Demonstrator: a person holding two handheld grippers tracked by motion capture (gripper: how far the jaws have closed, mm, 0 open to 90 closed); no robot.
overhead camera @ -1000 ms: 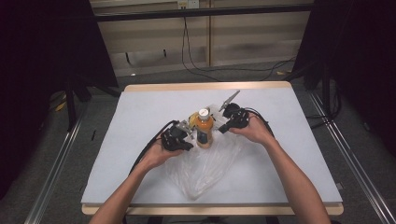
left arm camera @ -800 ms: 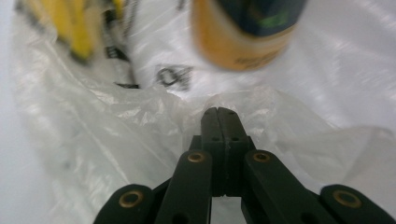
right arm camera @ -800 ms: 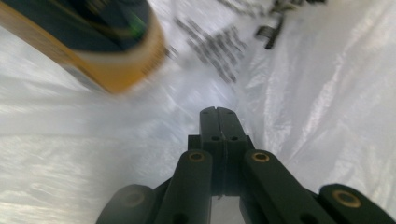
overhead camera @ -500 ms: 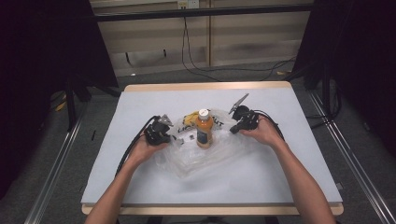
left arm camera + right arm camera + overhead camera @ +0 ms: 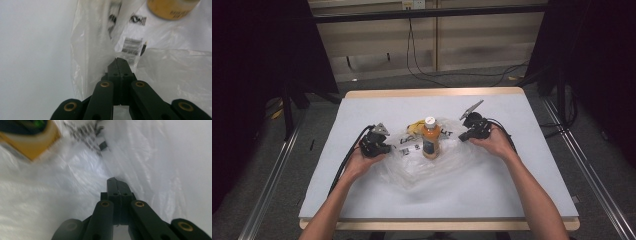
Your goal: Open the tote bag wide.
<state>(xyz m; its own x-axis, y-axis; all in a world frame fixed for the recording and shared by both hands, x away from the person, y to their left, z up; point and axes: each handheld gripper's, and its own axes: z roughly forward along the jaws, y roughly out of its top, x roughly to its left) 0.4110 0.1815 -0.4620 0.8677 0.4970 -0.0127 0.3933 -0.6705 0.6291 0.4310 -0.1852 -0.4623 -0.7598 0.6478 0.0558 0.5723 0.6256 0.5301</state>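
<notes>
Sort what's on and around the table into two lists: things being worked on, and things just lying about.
In use:
- clear plastic bag, pinched at its edges by both grippers
- left gripper, shut on the bag
- right gripper, shut on the bag
- orange bottle, upright on the bag
- yellow item behind the bottle

Lying about:
- cables on the floor beyond the table

Both grippers (image 5: 388,148) (image 5: 462,137) clamped, apart.
</notes>
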